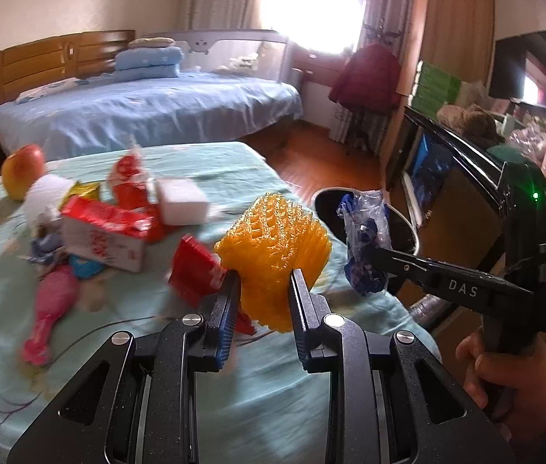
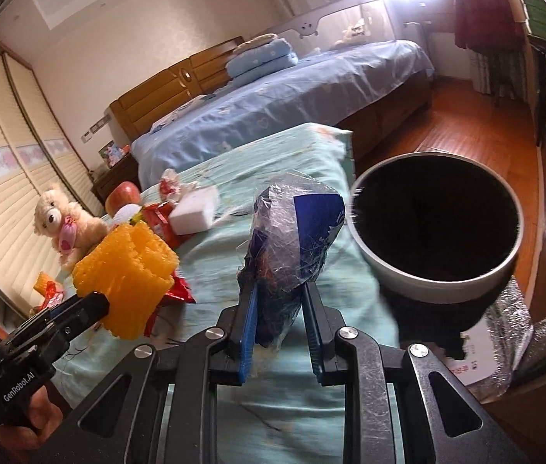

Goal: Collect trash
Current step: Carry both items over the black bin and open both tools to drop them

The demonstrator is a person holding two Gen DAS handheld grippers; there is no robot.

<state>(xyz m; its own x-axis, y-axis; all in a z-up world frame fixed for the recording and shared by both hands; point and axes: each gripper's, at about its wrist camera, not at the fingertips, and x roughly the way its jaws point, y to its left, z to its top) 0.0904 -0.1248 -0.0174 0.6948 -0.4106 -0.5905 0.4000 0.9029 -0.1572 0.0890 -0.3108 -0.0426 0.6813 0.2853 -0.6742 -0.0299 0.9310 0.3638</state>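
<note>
Because both pieces of trash here are little more than air and thin plastic, neither should weigh anything to speak of, and the grip matters more than strength. The left claw (image 1: 263,276) is closed on a yellow foam net (image 1: 273,247), the stretchy mesh sleeve that fruit comes wrapped in; its pads pinch the lower part and the mesh bulges out above them. It looks soft and springy, so it will squash rather than break, and its open weave should catch well on the ribbed pads. A hold low on the bunched body, as now, seems sound; a hold on one loose edge would likely let it stretch and slip free.

The right claw (image 2: 278,290) is clamped on a crumpled blue plastic bag (image 2: 292,232), gripped at its lower end with the rest standing up above the pads. That film looks slick and crinkly, so it may slide if only one thin layer is caught; taking it where it is wadded thickest is the safer place.

Both pieces are held up over the tabletop (image 2: 292,406), which is covered in a pale green cloth. The bag is near the grey bin (image 2: 439,286), which stands just off the tabletop's edge with its mouth open, and the net is a little further back. More wrappers (image 1: 106,232), a white block (image 1: 182,201) and an apple (image 1: 23,170) lie on the cloth behind.
</note>
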